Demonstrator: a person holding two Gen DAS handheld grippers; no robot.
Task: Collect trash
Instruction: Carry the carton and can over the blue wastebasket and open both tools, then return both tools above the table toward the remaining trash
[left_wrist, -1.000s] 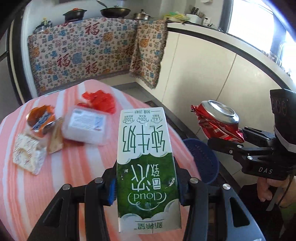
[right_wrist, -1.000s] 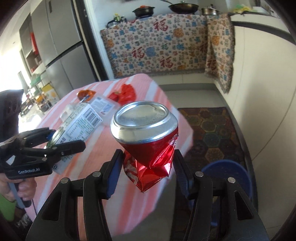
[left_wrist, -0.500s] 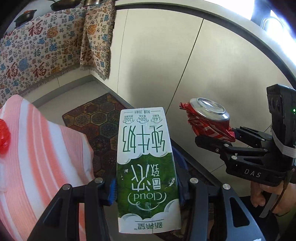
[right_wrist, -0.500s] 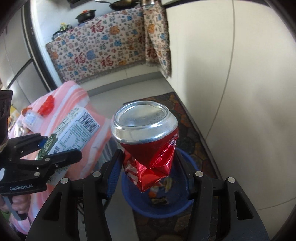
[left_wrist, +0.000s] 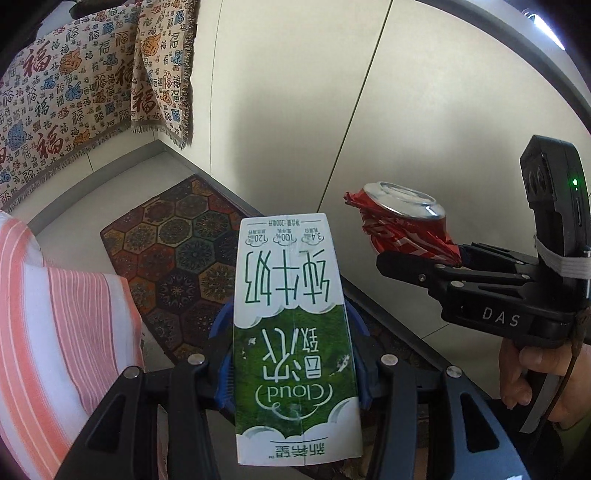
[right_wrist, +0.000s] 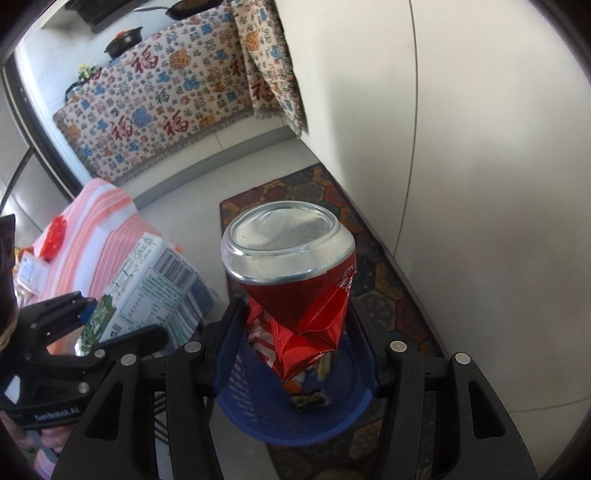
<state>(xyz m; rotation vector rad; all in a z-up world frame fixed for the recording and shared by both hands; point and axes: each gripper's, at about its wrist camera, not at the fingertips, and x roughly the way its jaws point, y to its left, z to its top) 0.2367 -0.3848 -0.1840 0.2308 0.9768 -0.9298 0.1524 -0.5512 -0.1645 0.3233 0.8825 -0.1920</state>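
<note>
My crushed can (right_wrist: 295, 291) covers most of the blue bin (right_wrist: 295, 424) below it, the milk carton (left_wrist: 293, 339) hides my fingertips, and the striped tablecloth (left_wrist: 55, 332) runs off the edge.

The floor (right_wrist: 207, 188) is pale grey. A dark rug (left_wrist: 173, 254) with many-coloured six-sided shapes lies on it, along the foot of the cream wall. A blue basket (right_wrist: 295, 424) stands on the rug — bits of trash sit inside. The table (left_wrist: 62, 332), in a pink and white striped cloth, stands beside the rug
</note>
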